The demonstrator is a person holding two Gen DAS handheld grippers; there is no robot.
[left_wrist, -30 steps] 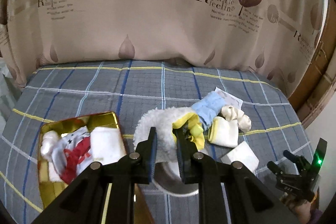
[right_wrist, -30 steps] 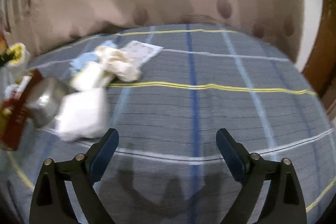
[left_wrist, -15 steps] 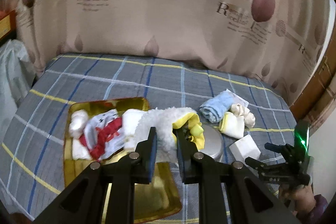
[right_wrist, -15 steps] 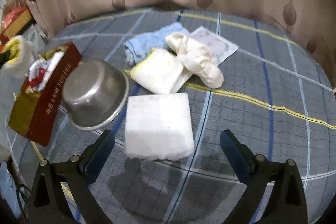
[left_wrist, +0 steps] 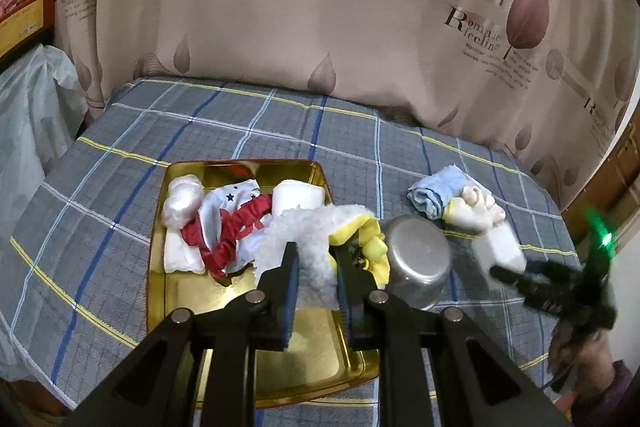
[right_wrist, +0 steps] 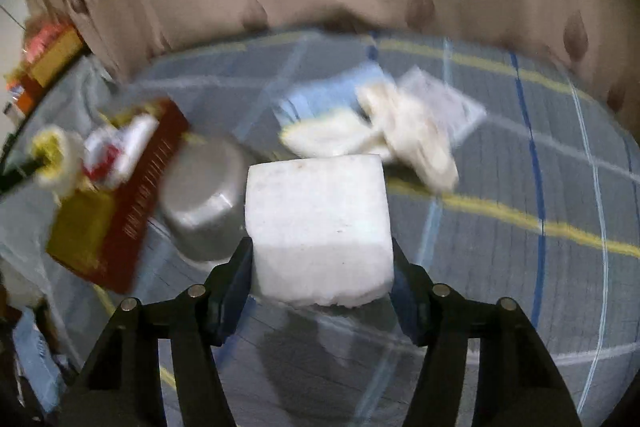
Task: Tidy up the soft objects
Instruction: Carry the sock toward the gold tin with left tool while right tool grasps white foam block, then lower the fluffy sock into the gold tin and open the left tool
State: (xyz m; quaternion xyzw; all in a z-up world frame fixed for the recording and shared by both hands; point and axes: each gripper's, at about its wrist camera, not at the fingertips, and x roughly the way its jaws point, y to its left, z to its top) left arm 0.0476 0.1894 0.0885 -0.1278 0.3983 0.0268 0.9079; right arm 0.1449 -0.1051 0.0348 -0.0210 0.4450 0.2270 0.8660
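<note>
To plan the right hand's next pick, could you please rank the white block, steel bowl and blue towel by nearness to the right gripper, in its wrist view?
1. white block, between the fingers.
2. steel bowl, left.
3. blue towel, beyond.

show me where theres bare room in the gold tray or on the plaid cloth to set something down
In the gold tray, the near half in front of the red-and-white cloth is bare. The plaid cloth is free between the tray and the curtain, and left of the tray. It is crowded right of the tray: steel bowl, blue towel, cream socks.
</note>
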